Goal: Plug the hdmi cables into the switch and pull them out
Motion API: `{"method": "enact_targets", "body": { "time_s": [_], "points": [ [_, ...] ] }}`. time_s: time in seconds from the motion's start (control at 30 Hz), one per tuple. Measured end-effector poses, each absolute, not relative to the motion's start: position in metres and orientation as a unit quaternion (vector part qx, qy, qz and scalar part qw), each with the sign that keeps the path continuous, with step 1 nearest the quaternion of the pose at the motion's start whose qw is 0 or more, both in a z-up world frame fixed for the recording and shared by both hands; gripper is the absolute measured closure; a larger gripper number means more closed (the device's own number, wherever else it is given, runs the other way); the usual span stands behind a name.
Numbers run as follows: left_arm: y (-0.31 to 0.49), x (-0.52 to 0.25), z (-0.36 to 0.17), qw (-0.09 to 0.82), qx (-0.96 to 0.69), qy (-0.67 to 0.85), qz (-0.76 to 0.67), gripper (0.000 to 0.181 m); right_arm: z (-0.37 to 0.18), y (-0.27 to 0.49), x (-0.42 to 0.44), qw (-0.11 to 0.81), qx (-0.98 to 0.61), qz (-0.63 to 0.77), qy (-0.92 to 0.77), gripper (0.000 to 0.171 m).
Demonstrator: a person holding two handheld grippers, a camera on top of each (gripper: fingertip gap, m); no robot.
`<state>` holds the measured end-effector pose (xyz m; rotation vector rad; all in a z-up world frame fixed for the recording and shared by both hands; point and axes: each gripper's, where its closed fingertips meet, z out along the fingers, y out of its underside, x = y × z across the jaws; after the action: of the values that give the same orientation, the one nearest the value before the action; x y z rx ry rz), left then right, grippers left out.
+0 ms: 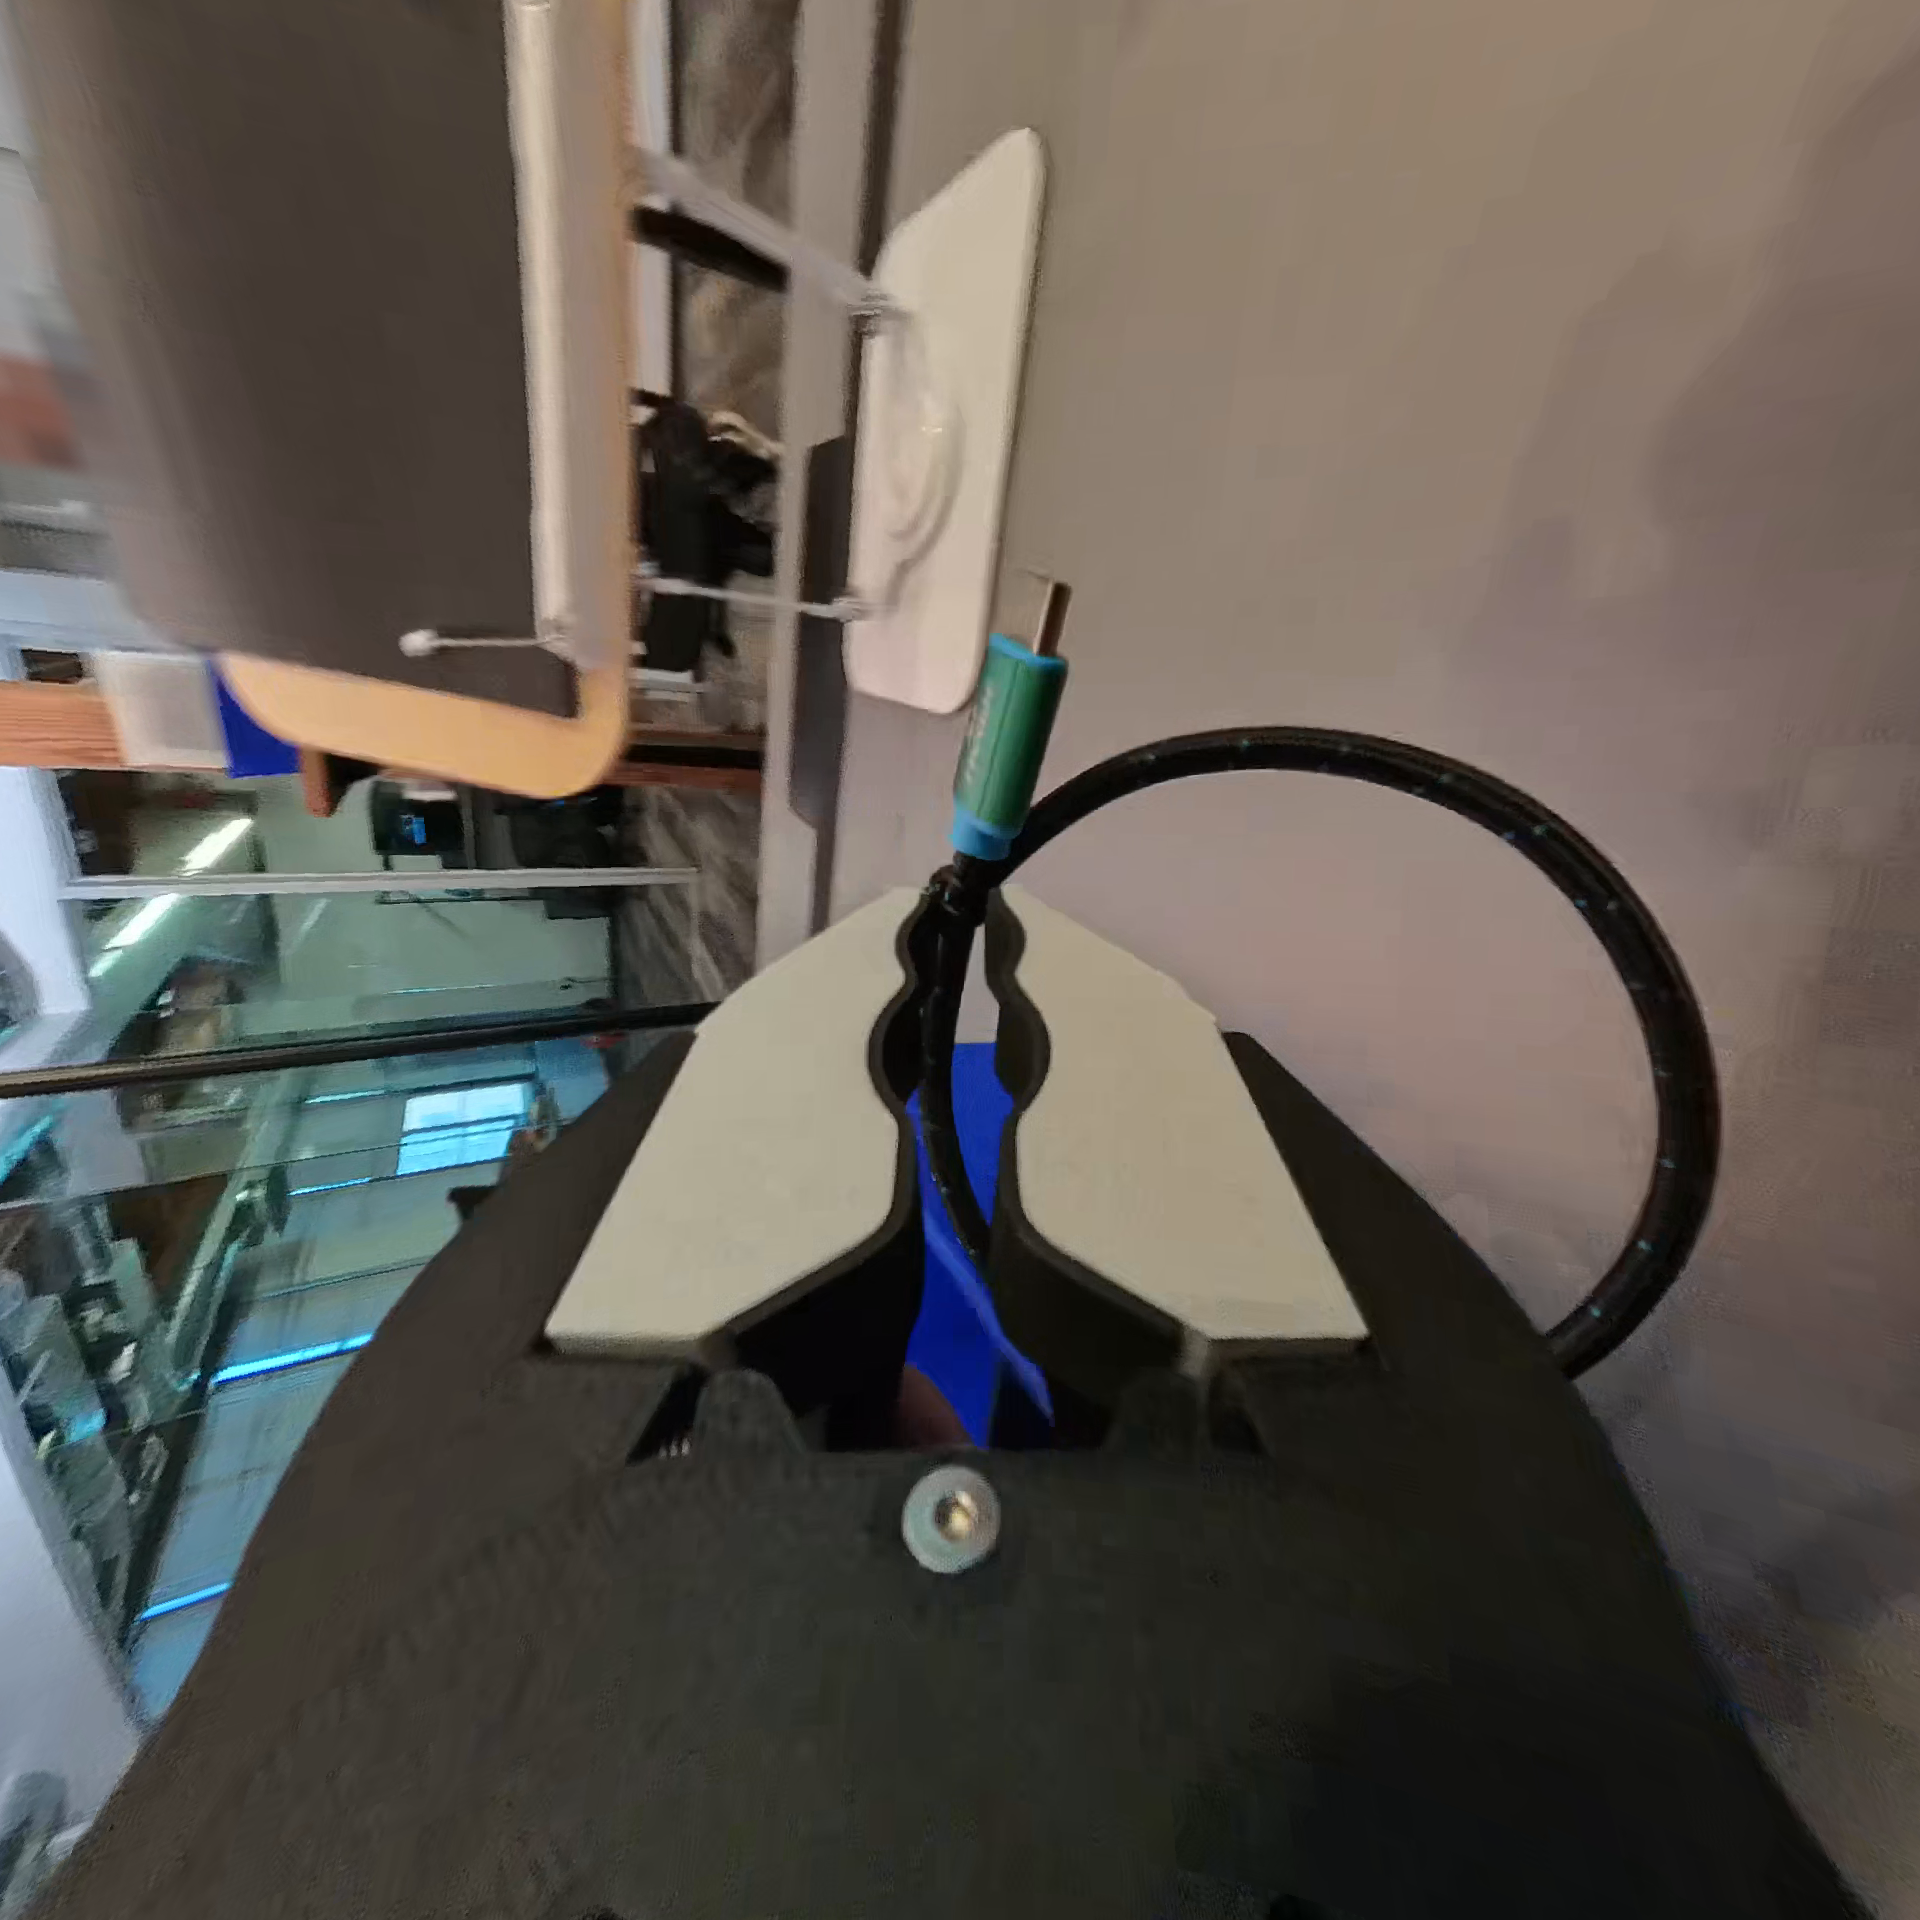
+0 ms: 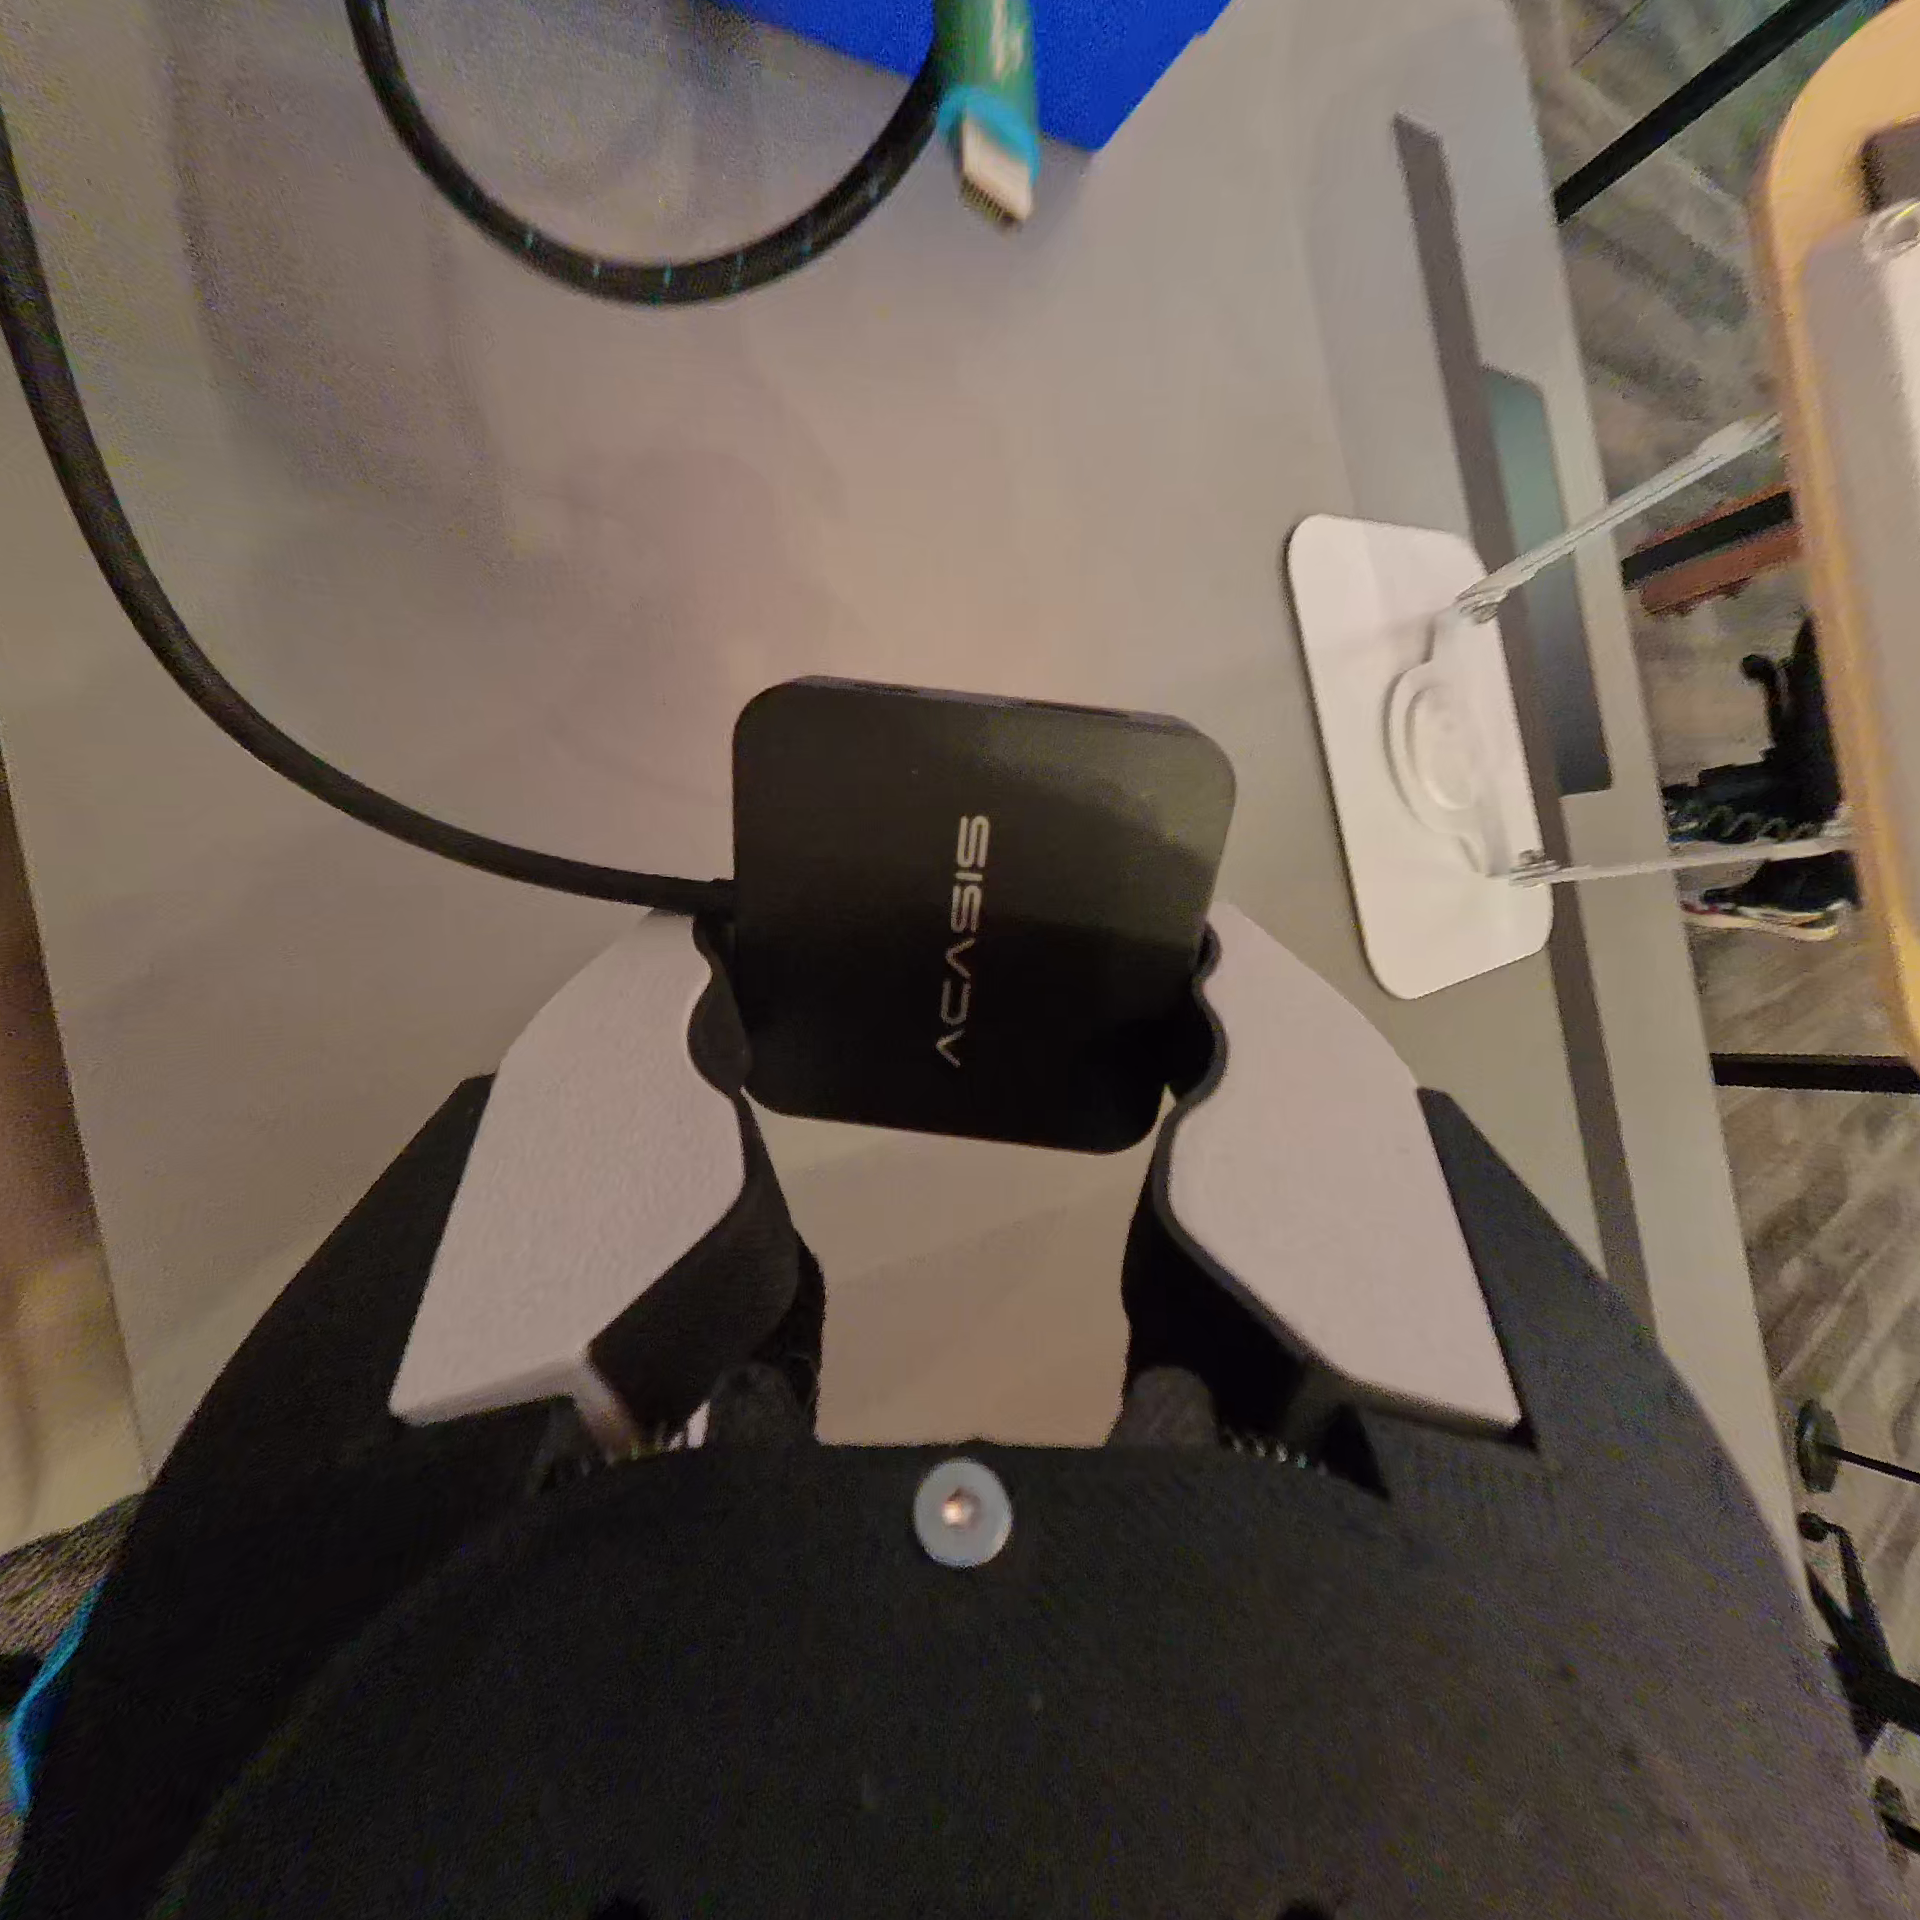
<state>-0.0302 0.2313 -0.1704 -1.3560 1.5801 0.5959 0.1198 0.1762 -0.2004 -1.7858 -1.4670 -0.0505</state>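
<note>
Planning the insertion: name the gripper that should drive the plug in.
Left. The left gripper is clamped on the HDMI cable just behind its free plug; the right gripper steadies the switch.

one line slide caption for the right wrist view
Right gripper clamps the black HDMI switch above the grey table, a green-blue HDMI plug hanging unplugged beyond.

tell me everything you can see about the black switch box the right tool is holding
The switch is a flat, square, matte black box with rounded corners and pale lettering on its top face. It looks like plastic. The right tool clamps its two side edges, holding it roughly level above the grey table. A black cable leaves its left side and curves away. Its far edge shows dark port slots, with nothing plugged in there.
</note>
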Motion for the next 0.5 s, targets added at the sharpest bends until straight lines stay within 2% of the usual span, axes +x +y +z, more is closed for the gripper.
{"method": "enact_targets", "body": {
  "time_s": [0.17, 0.33, 0.5],
  "points": [
    [0.226, -0.012, -0.231, 0.391, -0.574, 0.681, 0.232, 0.173, -0.215, 0.168, 0.128, 0.37, -0.719, -0.008, -0.588, 0.092],
    [0.221, -0.008, -0.261, 0.343, -0.59, 0.699, 0.215, 0.171, -0.218, 0.167, 0.129, 0.364, -0.721, -0.001, -0.589, 0.092],
    [0.215, -0.012, -0.27, 0.296, -0.596, 0.724, 0.183, 0.153, -0.222, 0.167, 0.128, 0.36, -0.721, 0.005, -0.592, 0.092]
  ]
}}
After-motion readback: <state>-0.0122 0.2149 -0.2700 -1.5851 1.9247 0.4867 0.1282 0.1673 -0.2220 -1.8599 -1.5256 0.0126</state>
